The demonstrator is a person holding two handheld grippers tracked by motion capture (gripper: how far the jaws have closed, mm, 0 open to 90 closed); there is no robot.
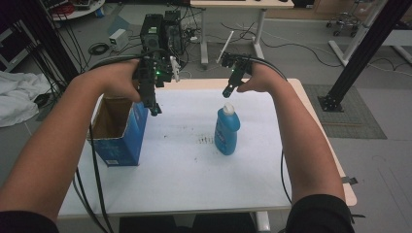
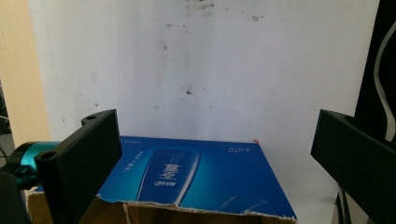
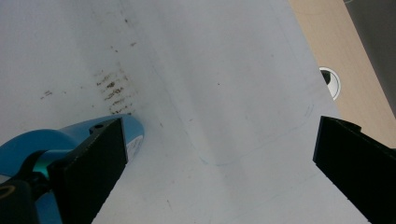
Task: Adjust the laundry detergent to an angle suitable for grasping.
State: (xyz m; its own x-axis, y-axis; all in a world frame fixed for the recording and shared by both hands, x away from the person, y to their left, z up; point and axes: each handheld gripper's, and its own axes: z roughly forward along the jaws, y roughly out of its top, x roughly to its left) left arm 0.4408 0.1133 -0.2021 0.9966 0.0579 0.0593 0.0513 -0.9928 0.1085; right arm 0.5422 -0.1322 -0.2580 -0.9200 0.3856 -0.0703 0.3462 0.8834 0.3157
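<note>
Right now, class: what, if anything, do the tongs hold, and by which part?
Nothing. Left tongs hang open above the box; right tongs open above the bottle.

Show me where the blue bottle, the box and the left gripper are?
Bottle (image 1: 227,132): high view, on its blue body.
Box (image 1: 130,137): high view, on its blue side wall.
Left gripper (image 1: 154,109): high view, at its jaw tips above the box.

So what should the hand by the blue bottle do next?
Probably lower the right gripper so its open fingers straddle the blue bottle. It hovers just above the cap, holding nothing, and the open blue box stands nearby.
</note>
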